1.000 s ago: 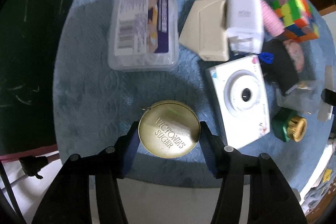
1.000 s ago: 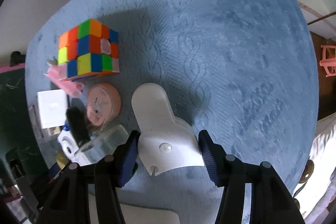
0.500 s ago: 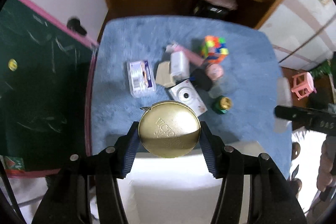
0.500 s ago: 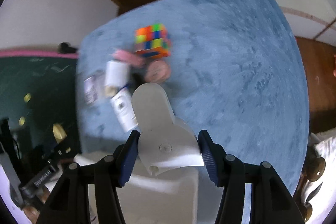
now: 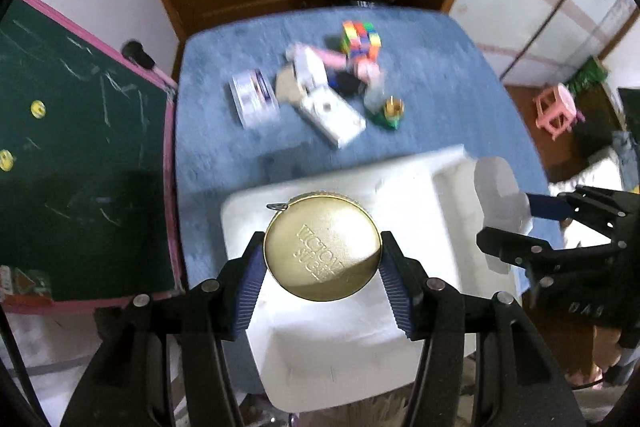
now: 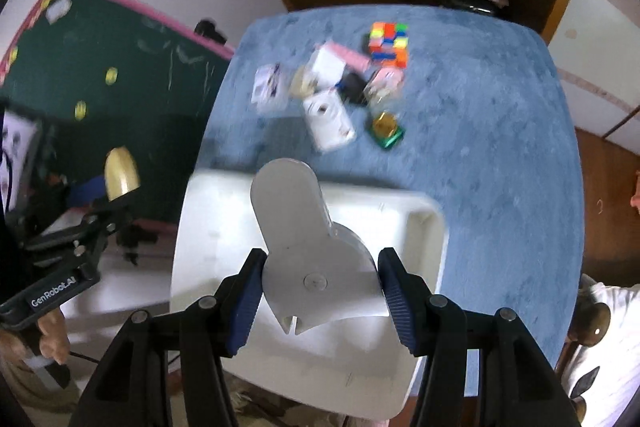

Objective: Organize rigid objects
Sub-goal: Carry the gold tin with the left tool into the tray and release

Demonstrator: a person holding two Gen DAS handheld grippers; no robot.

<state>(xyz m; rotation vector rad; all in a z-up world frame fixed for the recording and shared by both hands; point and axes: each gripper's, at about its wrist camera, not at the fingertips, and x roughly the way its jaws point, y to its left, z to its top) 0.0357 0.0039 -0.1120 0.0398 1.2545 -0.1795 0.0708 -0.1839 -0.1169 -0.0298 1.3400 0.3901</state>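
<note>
Left claw is closed on a round gold tin, gripped at its two opposite edges, lid face toward the camera. Directly beneath and just ahead of the claw lies the white bin, so the tin's path to it is straight down; judged from this, the coming move is a lowering and release, not a reach.

Right claw is closed on a white plastic piece, held across its broad rounded base. The long axis of the piece runs forward, away from the claw, the narrow rounded end leading. The white bin sits below it too, its far rim beyond the tip of the piece.

Both claws hang above the bin, side by side, tilted downward; neither is clearly nearer.

The remaining clutter, including a colour cube and a white camera, lies well ahead of both claws on the blue bench. Motion blur prevents finer identification there.
</note>
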